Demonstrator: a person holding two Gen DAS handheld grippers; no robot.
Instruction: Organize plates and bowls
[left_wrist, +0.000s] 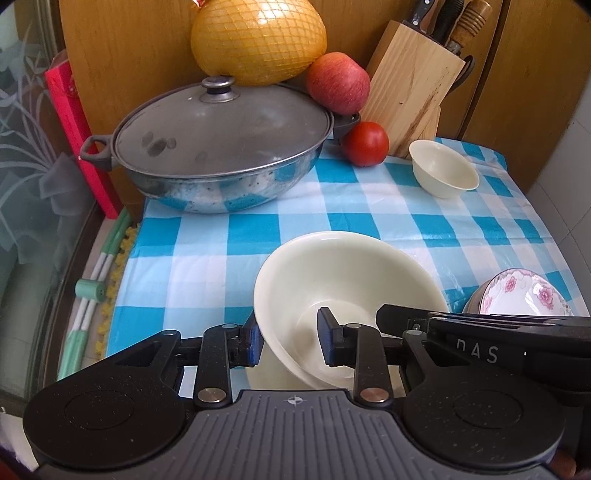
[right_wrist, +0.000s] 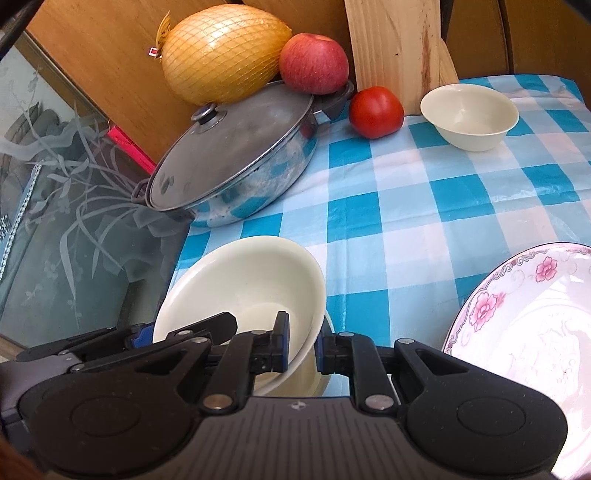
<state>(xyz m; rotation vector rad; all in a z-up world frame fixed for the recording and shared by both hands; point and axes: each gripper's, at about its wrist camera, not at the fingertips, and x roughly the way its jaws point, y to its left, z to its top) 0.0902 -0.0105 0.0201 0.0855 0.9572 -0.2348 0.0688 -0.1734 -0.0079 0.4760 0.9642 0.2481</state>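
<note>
The large cream bowl (left_wrist: 347, 291), low in the middle of both frames, is held tilted above the checked worktop (left_wrist: 207, 254) by its rim from two sides. The left gripper (left_wrist: 288, 334) is clamped narrowly on one wall and the right gripper (right_wrist: 301, 349) on the opposite wall, presumably so the wide dish is kept steady. A small cream bowl (left_wrist: 445, 170) sits at the upper right, and the flowered plate (right_wrist: 517, 325) at the lower right, both likely stacking spots.
</note>
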